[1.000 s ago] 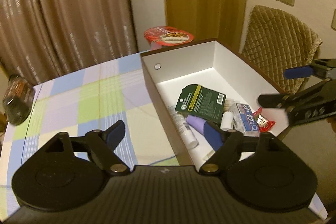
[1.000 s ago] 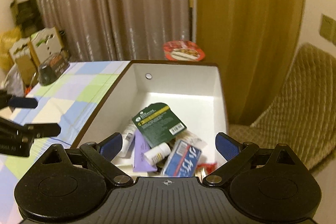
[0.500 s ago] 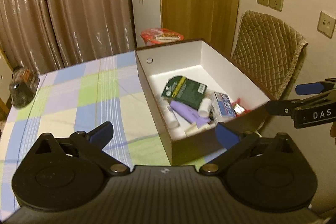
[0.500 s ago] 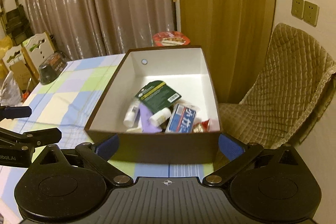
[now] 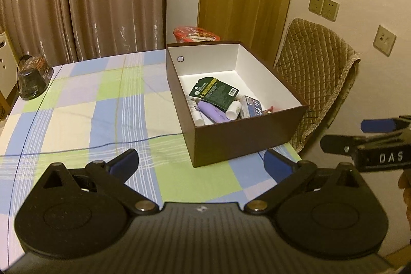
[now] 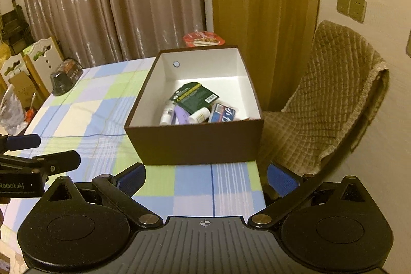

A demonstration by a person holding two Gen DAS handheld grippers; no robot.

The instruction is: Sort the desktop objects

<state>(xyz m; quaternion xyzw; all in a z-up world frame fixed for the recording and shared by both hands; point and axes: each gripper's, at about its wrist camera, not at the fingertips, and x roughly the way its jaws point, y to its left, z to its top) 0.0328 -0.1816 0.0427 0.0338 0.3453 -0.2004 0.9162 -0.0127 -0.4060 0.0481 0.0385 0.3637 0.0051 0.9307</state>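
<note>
Several items: lying bunched at the near end of the brown box, white inside; green card pack, purple tube, white bottle, blue packet.
Box place: sitting on the checked tabletop near its right edge, long axis running away from both cameras.
Key relation: box lying ahead of both claws, well apart from each; from the left claw it is sitting ahead and slightly right, from the right claw almost dead ahead, so the right one looks better lined up.
Claw state: both spread wide after just opening, nothing sitting between the jaws.
Task judgement: tabletop showing little loose, sorting looking near done.
Writing: "DAS" showing on the right claw body in the left view; "Robot.AI" on the left claw body in the right view; pack labels too small to read.
Outer scene: dark upturned bowl at the far left corner, red-lidded cup behind the box, quilted chair beside.
</note>
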